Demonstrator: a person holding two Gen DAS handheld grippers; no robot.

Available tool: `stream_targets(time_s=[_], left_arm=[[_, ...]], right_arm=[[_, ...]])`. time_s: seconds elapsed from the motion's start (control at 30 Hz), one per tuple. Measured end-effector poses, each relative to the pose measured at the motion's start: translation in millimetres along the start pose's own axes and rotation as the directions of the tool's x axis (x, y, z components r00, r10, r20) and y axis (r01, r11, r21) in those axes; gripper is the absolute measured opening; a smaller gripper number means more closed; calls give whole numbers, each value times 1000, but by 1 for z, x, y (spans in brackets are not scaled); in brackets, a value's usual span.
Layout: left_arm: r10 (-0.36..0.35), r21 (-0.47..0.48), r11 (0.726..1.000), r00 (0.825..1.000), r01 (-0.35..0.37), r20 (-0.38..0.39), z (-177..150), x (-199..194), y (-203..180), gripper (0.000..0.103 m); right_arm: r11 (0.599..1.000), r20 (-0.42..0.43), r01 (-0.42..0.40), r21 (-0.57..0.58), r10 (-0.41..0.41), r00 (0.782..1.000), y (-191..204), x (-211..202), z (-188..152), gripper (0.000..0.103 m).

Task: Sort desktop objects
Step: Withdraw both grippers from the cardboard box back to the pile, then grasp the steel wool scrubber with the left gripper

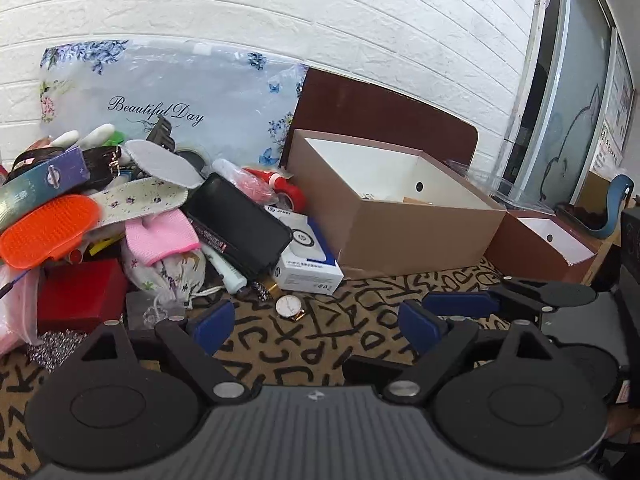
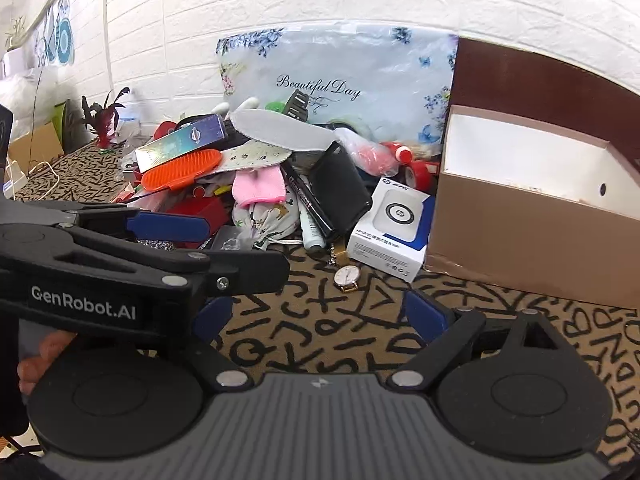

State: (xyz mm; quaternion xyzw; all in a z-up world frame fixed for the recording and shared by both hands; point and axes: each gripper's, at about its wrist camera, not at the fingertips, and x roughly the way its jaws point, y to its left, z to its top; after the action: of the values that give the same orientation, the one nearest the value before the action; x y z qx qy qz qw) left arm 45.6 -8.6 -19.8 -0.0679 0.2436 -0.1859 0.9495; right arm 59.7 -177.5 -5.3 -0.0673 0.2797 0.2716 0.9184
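I see both sets of fingers, left [image 1: 316, 320] and right [image 2: 320, 316], spread and empty over bare counter [image 2: 360, 344]; the watch [image 2: 347, 276] lies ahead, between the pile's edge and the box [image 2: 520, 240].

Your left gripper [image 2: 240, 248] crosses the right wrist view and covers the red box [image 2: 200, 206] and the near left edge of the pile. In the left wrist view the pink plastic bag [image 1: 16, 304] runs off the left edge. The wristwatch [image 1: 289, 306] dial is too small to read, and its strap is partly under the white HP box [image 1: 308, 256]. Whatever lies inside the brown cardboard box [image 1: 400, 232] is mostly hidden by its front wall.
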Motion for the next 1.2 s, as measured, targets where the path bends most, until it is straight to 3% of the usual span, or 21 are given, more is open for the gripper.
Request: stream_targets(time_s=[0.13, 0.33, 0.53, 0.7, 0.8, 0.93, 1.0, 1.13, 1.2], left_arm=[[48, -41, 998, 999, -49, -22, -11, -6, 16, 92], [185, -119, 974, 981, -191, -64, -24, -10, 57, 91], [253, -165, 951, 965, -262, -76, -22, -11, 91, 88], [288, -221, 926, 951, -306, -108, -29, -11, 118, 84], [288, -267, 912, 950, -312, -124, -30, -9, 134, 80], [312, -309, 889, 941, -339, -134, -30, -6, 152, 80], [295, -334, 885, 946, -324, -136, -28, -4, 159, 79], [259, -327, 898, 955, -293, -145, -26, 4, 161, 74], [247, -318, 905, 957, -284, -152, -26, 7, 161, 64]], right_arm=[[999, -22, -36, -18, 36, 999, 12, 9, -4, 91], [992, -51, -110, -69, 106, 993, 34, 35, -5, 91], [983, -73, -145, -115, 137, 988, 51, 68, 7, 91], [962, -83, -235, -137, 225, 971, 66, 88, 15, 89], [944, -98, -277, -178, 263, 960, 81, 103, 18, 68], [917, -93, -323, -233, 310, 946, 100, 117, 22, 59], [904, -84, -341, -257, 331, 940, 106, 121, 24, 54], [883, -83, -368, -293, 359, 929, 119, 131, 27, 46], [881, -98, -364, -304, 351, 931, 124, 138, 26, 41]])
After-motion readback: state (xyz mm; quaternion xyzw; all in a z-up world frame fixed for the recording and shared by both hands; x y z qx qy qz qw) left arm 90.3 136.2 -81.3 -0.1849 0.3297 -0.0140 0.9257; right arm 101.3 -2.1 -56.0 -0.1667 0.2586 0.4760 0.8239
